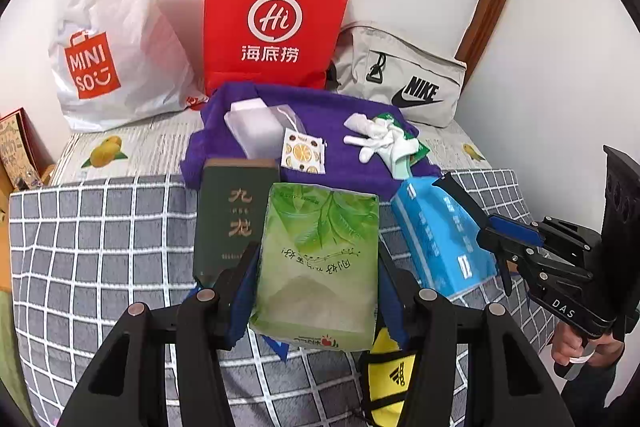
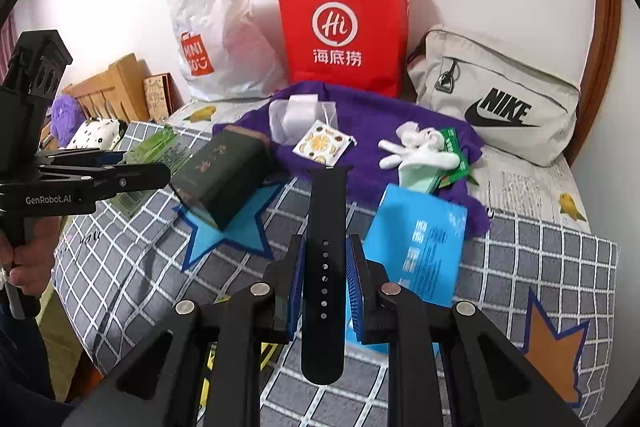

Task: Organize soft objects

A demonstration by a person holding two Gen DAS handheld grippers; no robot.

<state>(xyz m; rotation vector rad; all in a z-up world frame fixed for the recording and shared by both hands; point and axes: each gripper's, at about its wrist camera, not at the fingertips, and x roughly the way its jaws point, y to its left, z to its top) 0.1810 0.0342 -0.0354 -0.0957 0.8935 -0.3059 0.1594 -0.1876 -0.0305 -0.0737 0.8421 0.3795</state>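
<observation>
My left gripper (image 1: 316, 251) is shut on a green tissue pack (image 1: 320, 267), held up off the checked blanket (image 1: 100, 247). Seen from the right wrist, that gripper (image 2: 136, 167) comes in from the left with the green pack (image 2: 160, 151) in it. My right gripper (image 2: 325, 245) is shut on a black watch strap (image 2: 326, 211) that stands upright between the pads. A blue tissue pack (image 2: 420, 243) lies below and to its right. On the purple towel (image 2: 372, 115) lie white gloves (image 2: 416, 151), a small clear pouch (image 2: 296, 119) and a patterned sachet (image 2: 320, 143).
A dark green box (image 2: 224, 171) lies on a blue star patch. Against the wall stand a white Miniso bag (image 1: 108, 27), a red paper bag (image 1: 276, 19) and a grey Nike bag (image 1: 400, 75). A yellow Adidas item (image 1: 390, 383) lies under the left gripper. A person's hand (image 2: 24, 267) holds the left handle.
</observation>
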